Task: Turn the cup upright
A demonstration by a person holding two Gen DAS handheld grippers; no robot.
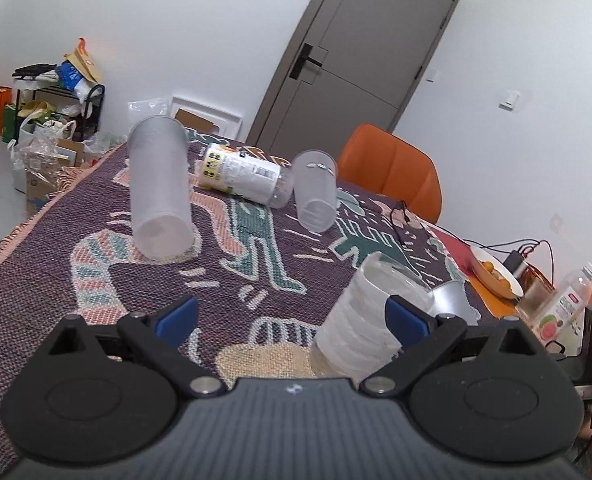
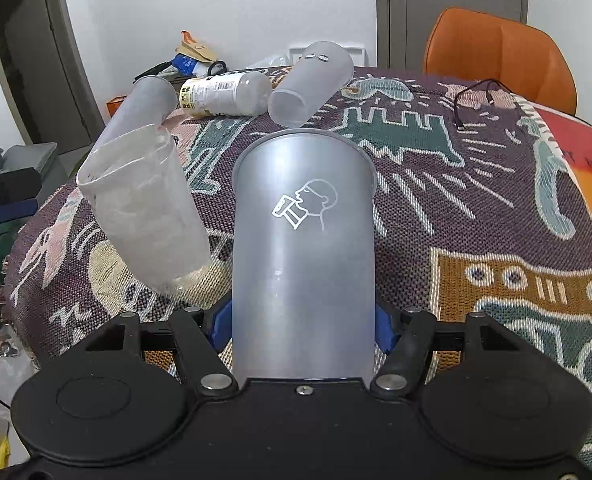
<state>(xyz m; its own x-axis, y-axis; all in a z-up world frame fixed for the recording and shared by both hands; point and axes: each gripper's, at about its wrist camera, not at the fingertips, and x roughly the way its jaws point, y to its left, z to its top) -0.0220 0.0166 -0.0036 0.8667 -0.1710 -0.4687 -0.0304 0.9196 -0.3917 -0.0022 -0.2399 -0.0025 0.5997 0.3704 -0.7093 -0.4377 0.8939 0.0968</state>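
Note:
My right gripper (image 2: 302, 326) is shut on a frosted grey cup with a white drinking-man print (image 2: 302, 240), held along the fingers with its mouth pointing away; its rim also shows in the left wrist view (image 1: 450, 294). A ribbed clear cup (image 2: 144, 208) stands upright just left of it, also in the left wrist view (image 1: 370, 316), against the right blue pad. My left gripper (image 1: 292, 316) is open and empty. A tall frosted cup (image 1: 160, 188) and a short frosted cup (image 1: 316, 196) lie on their sides farther back on the patterned table cloth (image 1: 96, 280).
A labelled plastic bottle (image 1: 242, 174) lies between the two fallen cups. An orange chair (image 1: 392, 172) stands at the far side. A black cable (image 1: 400, 220), a bowl of fruit (image 1: 496, 276) and a drink bottle (image 1: 568, 304) sit at the right.

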